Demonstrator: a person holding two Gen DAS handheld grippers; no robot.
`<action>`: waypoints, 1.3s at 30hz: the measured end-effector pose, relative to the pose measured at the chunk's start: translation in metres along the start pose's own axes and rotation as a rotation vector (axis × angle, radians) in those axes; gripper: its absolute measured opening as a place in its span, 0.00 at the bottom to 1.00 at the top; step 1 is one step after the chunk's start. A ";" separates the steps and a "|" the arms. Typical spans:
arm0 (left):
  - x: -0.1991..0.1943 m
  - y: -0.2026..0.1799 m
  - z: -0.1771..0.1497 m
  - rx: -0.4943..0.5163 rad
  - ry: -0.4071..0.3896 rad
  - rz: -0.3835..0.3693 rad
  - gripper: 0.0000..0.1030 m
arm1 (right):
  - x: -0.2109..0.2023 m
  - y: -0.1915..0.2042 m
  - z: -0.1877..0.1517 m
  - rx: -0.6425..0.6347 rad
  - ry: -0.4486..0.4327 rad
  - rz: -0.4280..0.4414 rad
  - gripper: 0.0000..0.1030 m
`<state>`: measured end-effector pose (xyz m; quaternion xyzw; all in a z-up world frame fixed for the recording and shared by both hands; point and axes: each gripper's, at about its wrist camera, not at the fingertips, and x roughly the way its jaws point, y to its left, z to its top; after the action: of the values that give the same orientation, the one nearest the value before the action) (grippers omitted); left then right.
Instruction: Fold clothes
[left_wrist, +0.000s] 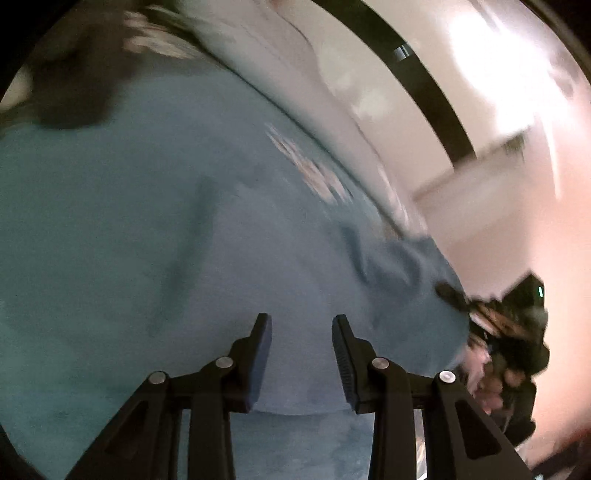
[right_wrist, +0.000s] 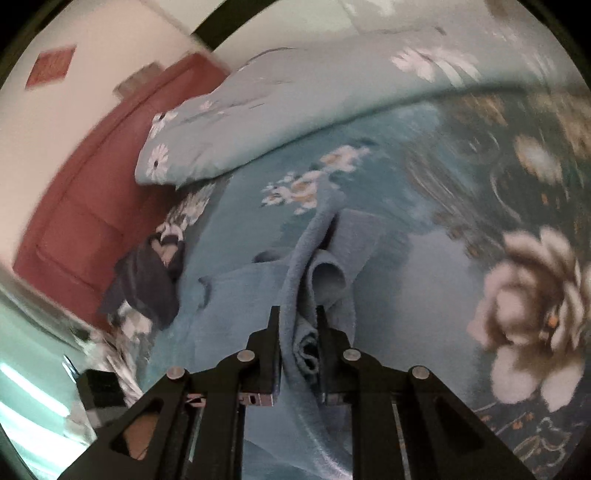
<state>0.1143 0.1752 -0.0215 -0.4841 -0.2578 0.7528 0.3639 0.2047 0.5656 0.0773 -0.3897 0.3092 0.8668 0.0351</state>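
Between right hand-held gripper (right_wrist: 298, 314) jaws — bunched blue garment (right_wrist: 321, 273); left view blurred.

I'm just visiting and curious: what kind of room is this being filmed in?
Most likely a bedroom. The blue garment lies on a floral bedspread, with a folded daisy-print quilt at its far side and what looks like a red padded headboard against the wall.

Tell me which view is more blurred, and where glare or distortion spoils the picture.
Left wrist view: heavier motion blur, smearing the blue fleece garment and the other gripper at the right edge; strong glare on the pale wall top right. Right wrist view: sharper around the right gripper shut on bunched blue fabric; the flowered bedspread blurs; fisheye bends the edges.
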 end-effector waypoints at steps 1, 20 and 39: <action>-0.010 0.011 0.004 -0.028 -0.027 0.000 0.36 | 0.000 0.013 0.002 -0.036 0.002 -0.012 0.15; -0.048 0.067 0.013 -0.159 -0.084 -0.024 0.39 | 0.131 0.167 -0.061 -0.318 0.278 0.014 0.32; 0.012 -0.017 0.004 0.111 0.085 -0.038 0.56 | 0.128 0.147 -0.011 -0.332 0.224 0.066 0.40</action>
<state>0.1124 0.1950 -0.0141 -0.4898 -0.2092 0.7377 0.4149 0.0788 0.4178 0.0575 -0.4738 0.1766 0.8577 -0.0927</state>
